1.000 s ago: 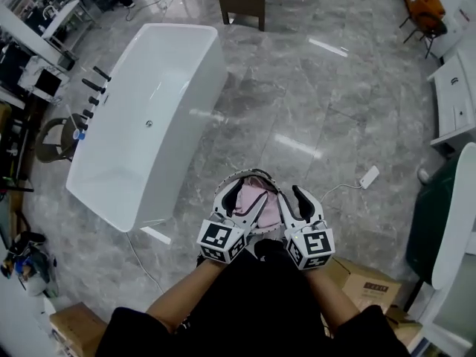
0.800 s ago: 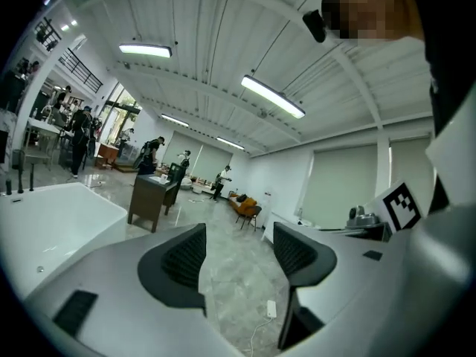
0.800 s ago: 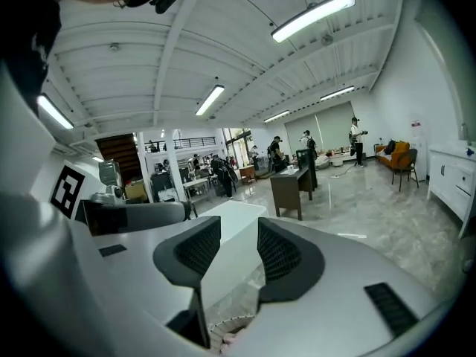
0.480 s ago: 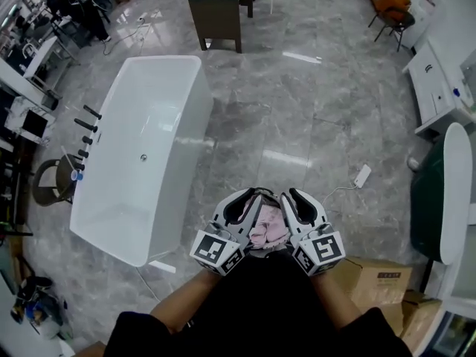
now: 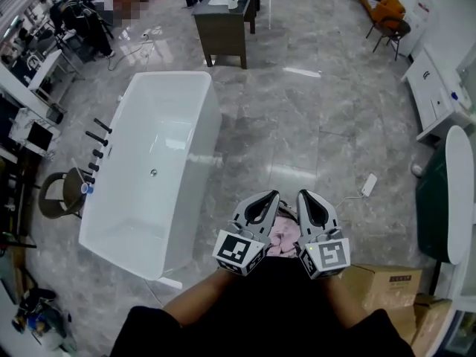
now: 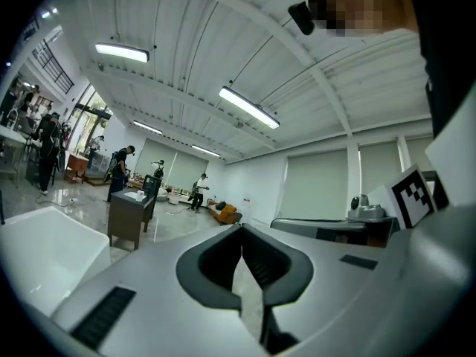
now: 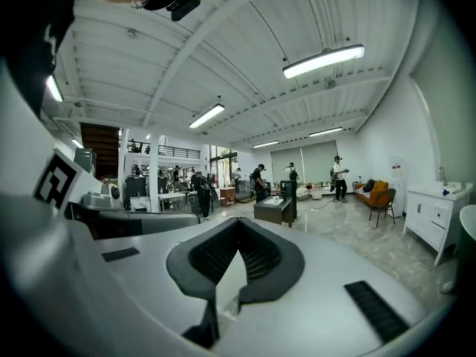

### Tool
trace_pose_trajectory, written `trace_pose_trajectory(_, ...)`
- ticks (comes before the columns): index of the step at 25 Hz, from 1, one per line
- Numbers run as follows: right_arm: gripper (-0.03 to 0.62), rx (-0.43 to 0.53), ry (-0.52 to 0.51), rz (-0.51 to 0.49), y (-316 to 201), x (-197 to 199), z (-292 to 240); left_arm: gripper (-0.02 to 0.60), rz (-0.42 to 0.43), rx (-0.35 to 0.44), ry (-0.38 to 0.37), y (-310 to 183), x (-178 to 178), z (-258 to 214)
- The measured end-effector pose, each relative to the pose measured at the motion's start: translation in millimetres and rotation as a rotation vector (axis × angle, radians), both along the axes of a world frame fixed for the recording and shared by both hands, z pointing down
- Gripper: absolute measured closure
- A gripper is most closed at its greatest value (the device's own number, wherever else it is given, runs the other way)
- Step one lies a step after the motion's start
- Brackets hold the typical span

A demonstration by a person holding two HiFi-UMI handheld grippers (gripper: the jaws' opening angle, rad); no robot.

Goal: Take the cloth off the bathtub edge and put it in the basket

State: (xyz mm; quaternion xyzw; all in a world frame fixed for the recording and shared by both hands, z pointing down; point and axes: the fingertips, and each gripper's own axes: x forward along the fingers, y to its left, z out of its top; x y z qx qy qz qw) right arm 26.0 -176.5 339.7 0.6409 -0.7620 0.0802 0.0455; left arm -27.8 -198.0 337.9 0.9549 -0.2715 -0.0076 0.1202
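Note:
A pink cloth [image 5: 283, 234] lies bunched below my two grippers, close to my body; only a sliver of the basket's rim [image 5: 287, 212] shows between them. The left gripper [image 5: 269, 195] and the right gripper [image 5: 305, 196] are held side by side above the cloth, clear of it. Both are shut with nothing between the pads. In the left gripper view the left gripper [image 6: 240, 229] points out across the room, and so does the right gripper [image 7: 238, 222] in its own view. The white bathtub [image 5: 210, 136] stands to the left with a bare edge.
Black taps [image 5: 95, 151] line the tub's far side, with a stool [image 5: 59, 195] beyond. A dark cabinet [image 5: 224, 21] stands behind the tub. A power strip [image 5: 368, 184] and its cord lie on the marble floor. Cardboard boxes [image 5: 387, 285] sit at my right.
Both grippers went from open around the pink cloth to shut and empty. They have lifted off the cloth, which stays below them. My head view has tilted up towards the room.

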Motion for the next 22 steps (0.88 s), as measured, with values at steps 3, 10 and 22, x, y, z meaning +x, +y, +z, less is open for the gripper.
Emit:
trace_pose_trajectory(3,0.563,0.002,0.012,0.021,-6.6,-14.5,-2.0,0.566,-0.045,0.036,-0.049,-7.6,-19.7,-2.4)
trace_pose_trajectory(10,0.564,0.018,0.043,0.019,-11.5,-46.3,-1.4,0.566,-0.129,0.048,-0.042,-19.5,-62.4,-7.6)
trace_pose_trajectory(22,0.563,0.017,0.066,0.030,-4.0,-81.4,4.5,0.566,-0.126,0.040,-0.059,-6.9,-89.9,1.3)
